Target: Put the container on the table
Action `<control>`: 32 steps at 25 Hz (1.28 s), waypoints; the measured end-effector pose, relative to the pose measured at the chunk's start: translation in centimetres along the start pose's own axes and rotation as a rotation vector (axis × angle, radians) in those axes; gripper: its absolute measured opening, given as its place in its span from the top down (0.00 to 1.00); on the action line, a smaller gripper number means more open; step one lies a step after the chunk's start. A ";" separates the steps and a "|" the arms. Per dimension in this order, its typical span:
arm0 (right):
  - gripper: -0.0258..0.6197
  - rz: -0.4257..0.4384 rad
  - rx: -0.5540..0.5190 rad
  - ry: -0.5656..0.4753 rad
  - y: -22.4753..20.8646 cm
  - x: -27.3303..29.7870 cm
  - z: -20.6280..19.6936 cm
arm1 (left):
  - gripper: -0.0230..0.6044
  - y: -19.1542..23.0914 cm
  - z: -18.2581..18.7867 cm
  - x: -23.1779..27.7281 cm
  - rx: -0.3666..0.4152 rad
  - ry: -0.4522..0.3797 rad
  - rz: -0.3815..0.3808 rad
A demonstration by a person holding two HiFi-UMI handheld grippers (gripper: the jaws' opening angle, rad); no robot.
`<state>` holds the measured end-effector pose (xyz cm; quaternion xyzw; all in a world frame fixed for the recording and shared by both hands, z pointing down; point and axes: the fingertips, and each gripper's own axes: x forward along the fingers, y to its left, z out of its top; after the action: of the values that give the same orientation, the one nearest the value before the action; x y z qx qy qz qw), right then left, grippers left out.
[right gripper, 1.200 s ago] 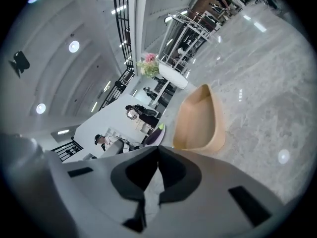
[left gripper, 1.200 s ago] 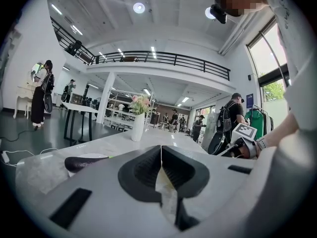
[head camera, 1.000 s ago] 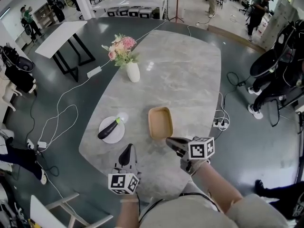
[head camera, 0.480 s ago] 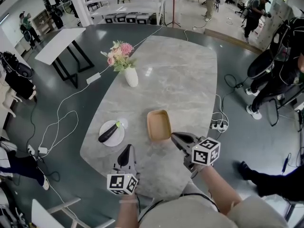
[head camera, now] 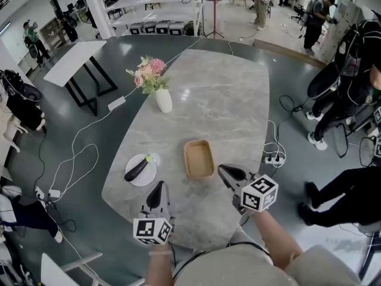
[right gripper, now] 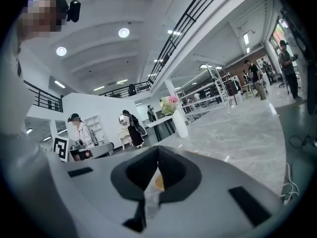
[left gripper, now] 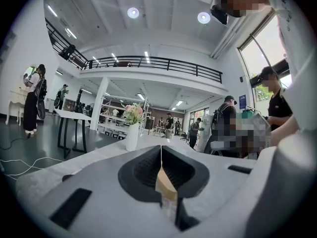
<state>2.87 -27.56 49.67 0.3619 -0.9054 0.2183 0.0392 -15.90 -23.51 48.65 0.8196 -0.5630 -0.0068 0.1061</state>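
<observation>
Grey marble table, head view: tan container set upright on the top, toward the near edge. White plate bearing a dark object to its left; vase of flowers further back. Left gripper short of the container, apart from it. Right gripper tipped just beside the near right corner.

Left gripper view: jaws pressed together, nothing clamped — container glimpsed beyond the notch.

Right gripper view: jaws likewise closed on nothing — vase ahead on the tabletop.
</observation>
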 end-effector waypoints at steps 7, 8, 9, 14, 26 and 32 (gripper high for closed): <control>0.95 -0.054 -0.073 -0.049 -0.3 -0.7 1.0 | 0.95 0.3 1.0 0.0 0.010 -0.017 -0.006; 0.95 -0.060 -0.080 -0.057 -0.2 -0.9 1.2 | 0.95 0.3 1.2 -0.1 0.012 -0.020 -0.006; 0.95 -0.065 -0.087 -0.063 -0.1 -1.0 1.4 | 0.95 0.3 1.4 -0.2 0.014 -0.024 -0.006; 0.95 -0.097 -0.139 -0.093 -0.1 -1.3 2.3 | 0.95 0.7 2.1 -0.3 0.023 -0.040 -0.004; 0.95 -0.132 -0.189 -0.120 -0.4 -1.9 3.6 | 0.95 1.3 3.4 -0.1 0.031 -0.074 0.005; 0.95 -0.148 -0.199 -0.133 -1.1 -2.1 3.7 | 0.95 1.4 3.7 0.1 0.035 -0.080 0.009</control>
<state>5.45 -28.52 46.21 0.4359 -0.8940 0.0993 0.0309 -17.66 -24.68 45.28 0.8177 -0.5707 -0.0294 0.0692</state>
